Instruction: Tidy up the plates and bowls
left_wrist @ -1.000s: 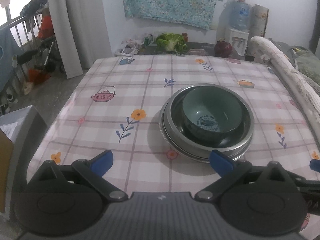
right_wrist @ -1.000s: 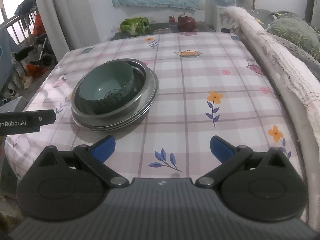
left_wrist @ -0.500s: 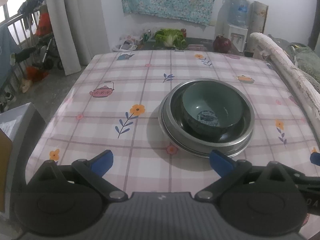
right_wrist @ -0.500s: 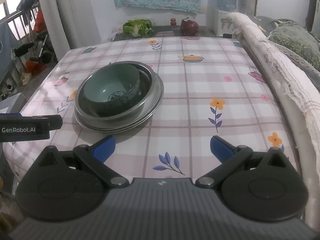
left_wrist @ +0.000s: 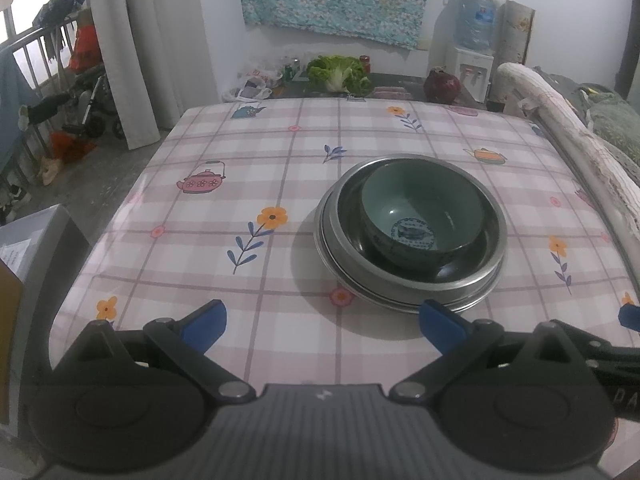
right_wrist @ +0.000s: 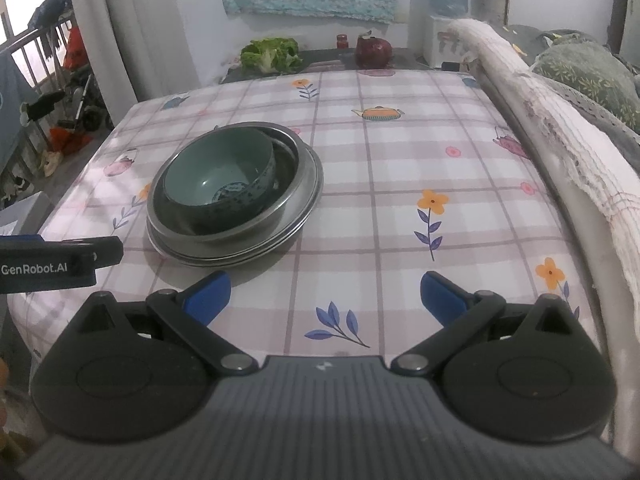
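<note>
A green bowl (left_wrist: 422, 216) sits inside a steel bowl (left_wrist: 490, 240), which rests on stacked steel plates (left_wrist: 332, 256) on the table with a checked floral cloth (left_wrist: 256, 184). The stack also shows in the right wrist view: green bowl (right_wrist: 218, 174), steel bowl (right_wrist: 288, 184), plates (right_wrist: 308, 208). My left gripper (left_wrist: 322, 322) is open and empty, near the table's front edge, short of the stack. My right gripper (right_wrist: 326, 294) is open and empty, to the right of the stack. The left gripper's body (right_wrist: 60, 264) shows at the left of the right wrist view.
A padded cloth-covered rail (right_wrist: 560, 128) runs along the table's right side. Beyond the far edge a dark surface holds lettuce (left_wrist: 340, 74) and a dark red round object (left_wrist: 442, 86). A curtain (left_wrist: 132, 52) hangs at the left. A grey box (left_wrist: 28, 240) stands by the table's left corner.
Both grippers have pulled back and risen slightly, so the stack sits a little farther away in both views. Both stay open. The stack has not moved.
</note>
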A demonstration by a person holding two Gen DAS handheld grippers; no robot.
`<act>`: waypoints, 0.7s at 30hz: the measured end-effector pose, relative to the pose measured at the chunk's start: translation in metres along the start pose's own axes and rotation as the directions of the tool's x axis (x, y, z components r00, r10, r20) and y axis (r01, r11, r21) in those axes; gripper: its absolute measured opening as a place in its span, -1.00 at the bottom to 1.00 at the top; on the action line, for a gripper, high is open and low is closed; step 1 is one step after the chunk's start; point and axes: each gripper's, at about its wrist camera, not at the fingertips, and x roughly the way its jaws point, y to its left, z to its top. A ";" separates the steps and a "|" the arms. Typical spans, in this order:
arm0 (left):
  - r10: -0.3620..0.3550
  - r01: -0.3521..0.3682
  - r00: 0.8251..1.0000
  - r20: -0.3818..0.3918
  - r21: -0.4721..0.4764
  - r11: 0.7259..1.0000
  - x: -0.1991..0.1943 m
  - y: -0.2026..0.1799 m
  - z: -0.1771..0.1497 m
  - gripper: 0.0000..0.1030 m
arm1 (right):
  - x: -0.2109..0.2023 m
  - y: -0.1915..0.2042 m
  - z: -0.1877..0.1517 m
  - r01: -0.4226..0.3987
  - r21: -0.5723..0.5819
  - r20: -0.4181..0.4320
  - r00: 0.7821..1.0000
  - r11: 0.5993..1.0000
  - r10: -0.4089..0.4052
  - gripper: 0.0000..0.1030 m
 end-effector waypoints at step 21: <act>-0.002 0.002 1.000 -0.006 0.005 1.000 0.000 -0.002 0.000 1.00 | 0.002 0.003 -0.003 -0.010 -0.002 -0.006 1.000 1.000 0.010 0.97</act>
